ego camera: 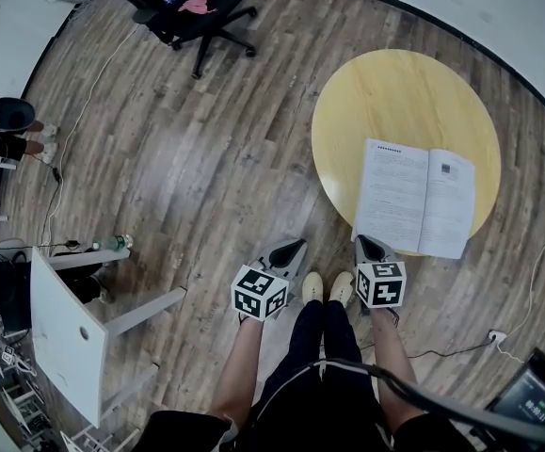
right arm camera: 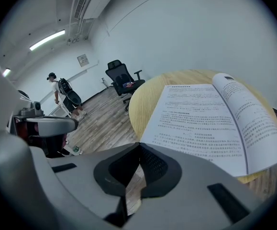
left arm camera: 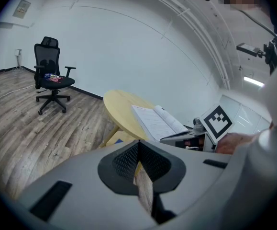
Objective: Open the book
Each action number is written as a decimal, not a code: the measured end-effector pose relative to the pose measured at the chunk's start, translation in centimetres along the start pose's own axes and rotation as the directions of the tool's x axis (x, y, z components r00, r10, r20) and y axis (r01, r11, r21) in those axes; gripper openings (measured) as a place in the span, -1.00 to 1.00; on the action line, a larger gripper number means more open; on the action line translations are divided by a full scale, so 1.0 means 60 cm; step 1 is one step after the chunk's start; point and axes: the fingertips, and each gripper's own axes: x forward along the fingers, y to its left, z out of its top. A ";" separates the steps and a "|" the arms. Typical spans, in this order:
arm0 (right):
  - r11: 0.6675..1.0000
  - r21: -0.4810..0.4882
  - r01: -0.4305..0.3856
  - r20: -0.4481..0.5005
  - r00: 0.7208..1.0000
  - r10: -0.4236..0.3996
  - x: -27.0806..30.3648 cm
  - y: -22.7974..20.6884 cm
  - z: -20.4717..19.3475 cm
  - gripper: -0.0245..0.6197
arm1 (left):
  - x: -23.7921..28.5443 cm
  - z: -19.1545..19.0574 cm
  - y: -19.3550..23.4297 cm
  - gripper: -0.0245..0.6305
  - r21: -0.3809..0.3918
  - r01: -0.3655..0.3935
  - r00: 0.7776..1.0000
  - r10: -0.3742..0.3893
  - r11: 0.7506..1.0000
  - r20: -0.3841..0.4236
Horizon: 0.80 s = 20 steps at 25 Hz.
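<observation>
The book (ego camera: 415, 199) lies open, pages up, on the round yellow table (ego camera: 394, 92), with its near edge hanging past the table rim. My right gripper (ego camera: 367, 244) hovers just short of the book's near left corner, shut with nothing in it. My left gripper (ego camera: 294, 248) is beside it over the floor, also shut and empty. In the right gripper view the open pages (right arm camera: 210, 119) fill the space just beyond the closed jaws of the right gripper (right arm camera: 138, 145). The left gripper view shows the left gripper (left arm camera: 138, 145) closed, with the book (left arm camera: 157, 120) further off to the right.
A black office chair (ego camera: 197, 12) stands on the wooden floor at the far left. A white desk (ego camera: 65, 332) stands at the near left, with a bottle (ego camera: 112, 243) on the floor by it. A person (right arm camera: 61, 92) stands far off. A cable and plug (ego camera: 495, 335) lie at the right.
</observation>
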 end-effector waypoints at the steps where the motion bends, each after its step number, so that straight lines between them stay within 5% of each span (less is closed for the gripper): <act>1: 1.000 0.001 -0.004 0.002 1.000 0.004 0.000 0.001 0.000 -0.90 | 0.000 0.000 0.000 -0.93 0.000 0.000 1.000 0.000 1.000 0.001; 20: 1.000 0.001 -0.014 0.060 0.998 0.014 -0.036 0.000 0.020 -0.90 | -0.003 0.026 -0.021 -0.93 0.027 -0.003 1.000 0.002 1.000 0.022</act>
